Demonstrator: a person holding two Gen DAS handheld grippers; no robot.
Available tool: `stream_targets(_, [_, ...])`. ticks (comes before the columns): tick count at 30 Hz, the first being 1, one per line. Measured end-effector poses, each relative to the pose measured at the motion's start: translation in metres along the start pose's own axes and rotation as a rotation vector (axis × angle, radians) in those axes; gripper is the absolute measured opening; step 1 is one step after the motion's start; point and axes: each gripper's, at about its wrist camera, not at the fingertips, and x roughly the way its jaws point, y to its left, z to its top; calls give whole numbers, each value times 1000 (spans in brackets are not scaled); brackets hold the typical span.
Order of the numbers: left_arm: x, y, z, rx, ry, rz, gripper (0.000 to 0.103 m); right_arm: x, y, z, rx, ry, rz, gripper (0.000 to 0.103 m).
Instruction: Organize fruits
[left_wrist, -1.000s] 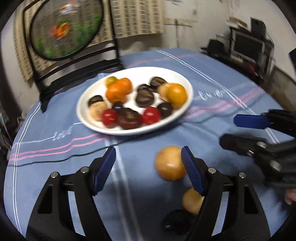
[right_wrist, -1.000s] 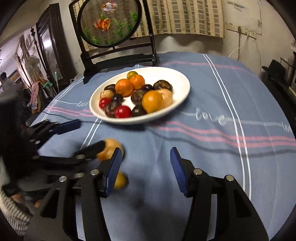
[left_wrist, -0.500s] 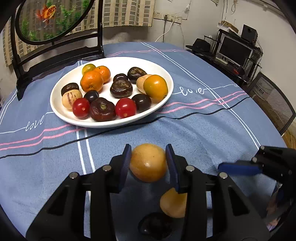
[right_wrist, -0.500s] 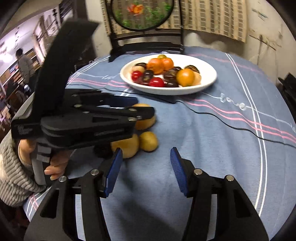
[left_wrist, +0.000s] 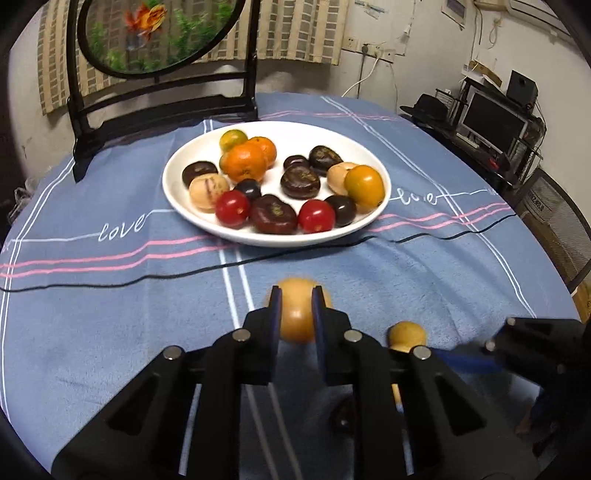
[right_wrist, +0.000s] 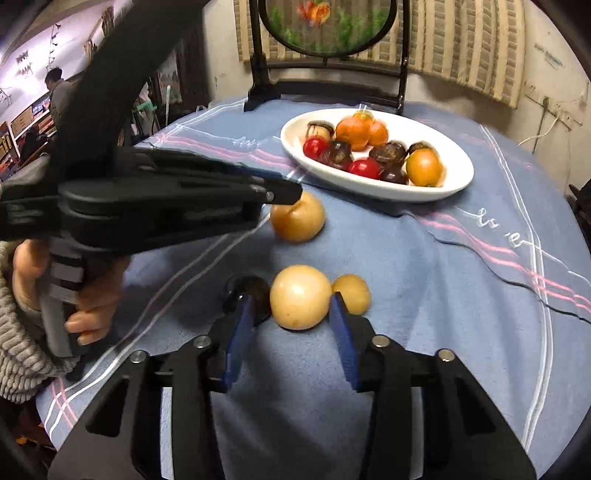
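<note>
1. Your left gripper is clamped on a round yellow-orange fruit, its blue pads pressed to the fruit's sides, on the blue striped tablecloth just in front of the white oval plate.
2. Your right gripper has its jaws around a pale yellow round fruit and they have just been closing; I cannot tell whether the pads touch it yet.
3. That pale fruit sits further from the plate than the clamped one, between a small yellow fruit and a dark round fruit.
4. The plate holds oranges, red tomatoes and dark fruits.
5. Your left hand, in a grey ribbed sleeve, holds the gripper's handle.
</note>
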Motion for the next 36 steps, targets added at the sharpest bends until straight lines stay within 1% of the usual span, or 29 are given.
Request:
stream_targets(2, [3, -3, -1, 6, 8, -14, 17, 4, -7, 8, 27, 8, 28, 42])
stream_targets(3, [3, -7, -1, 28, 1, 3, 17, 6, -12, 10, 42, 13, 38, 38])
stream_targets(5, [6, -11, 0, 37, -7, 13, 40, 10, -17, 14, 40, 12, 19, 34])
stream_targets(6, [10, -12, 1, 31, -6, 16, 62, 11, -15, 14, 14, 9, 7, 34])
stream_targets(7, [15, -12, 1, 25, -3, 28, 67, 12, -11, 15, -10, 13, -3, 34])
stream_targets(8, [22, -13, 2, 26, 10, 34, 67, 14, -5, 15, -43, 21, -9, 34])
stream_targets(9, [32, -14, 3, 32, 45, 34, 66, 17, -1, 17, -73, 25, -16, 34])
stream_targets(11, [36, -8, 4, 3, 53, 23, 60, 21, 5, 20, -98, 28, -40, 34])
stream_targets(12, [37, -4, 5, -16, 70, -14, 50, 22, 8, 20, -109, 35, -49, 34])
stream_targets(13, [36, -1, 4, -32, 77, -35, 46, 21, 10, 19, -119, 37, -59, 33])
stream_targets(14, [35, 0, 2, -34, 79, -38, 46, 21, 10, 18, -126, 37, -66, 31])
stream_targets(15, [31, -3, 0, -18, 69, -21, 45, 20, 10, 16, -130, 35, -69, 29])
stream_targets(16, [26, -7, -1, 8, 53, 11, 45, 16, 7, 12, -120, 30, -64, 26])
stream_targets(17, [20, -10, -1, 30, 31, 34, 45, 12, 3, 11, -99, 23, -57, 17])
stream_targets(18, [10, -13, 3, 39, 1, 31, 45, 7, -3, 10, -75, 16, -46, 2])
stream_targets(20, [-2, -15, 15, 42, -32, 27, 45, -1, -18, 16, -28, 9, -8, 2])
stream_targets(22, [-5, -17, 34, 65, -55, 60, 45, 3, -25, 23, -42, 59, 15, 2])
stream_targets(23, [-4, -17, 41, 66, -55, 79, 45, 3, -23, 23, -56, 60, 24, 3])
stream_targets(24, [-1, -16, 44, 65, -46, 75, 45, 3, -21, 21, -61, 66, 37, 6])
stream_targets(25, [0, -14, 46, 65, -44, 70, 45, 8, -18, 18, -65, 85, 47, 7])
stream_targets(26, [0, -13, 47, 63, -49, 71, 45, 9, -17, 17, -74, 83, 36, 7])
stream_targets(28, [0, -8, 50, 45, -56, 70, 45, 7, -13, 19, -89, 40, 4, 7])
stream_targets(29, [1, -5, 52, 33, -54, 63, 45, 7, -13, 21, -88, 34, 9, 20])
stream_targets(30, [3, -2, 55, 22, -51, 59, 45, 8, -12, 24, -83, 40, 39, 45])
stream_targets(31, [5, -1, 57, 20, -48, 61, 45, 8, -10, 24, -86, 39, 43, 53])
stream_targets(32, [7, 1, 60, 20, -46, 65, 45, 9, -6, 25, -97, 45, 45, 57])
stream_targets(34, [13, 3, 66, 20, -41, 71, 45, 10, -1, 28, -110, 38, 77, 57])
stream_targets(36, [21, 3, 72, 20, -33, 73, 45, 19, 1, 33, -126, 65, 49, 57])
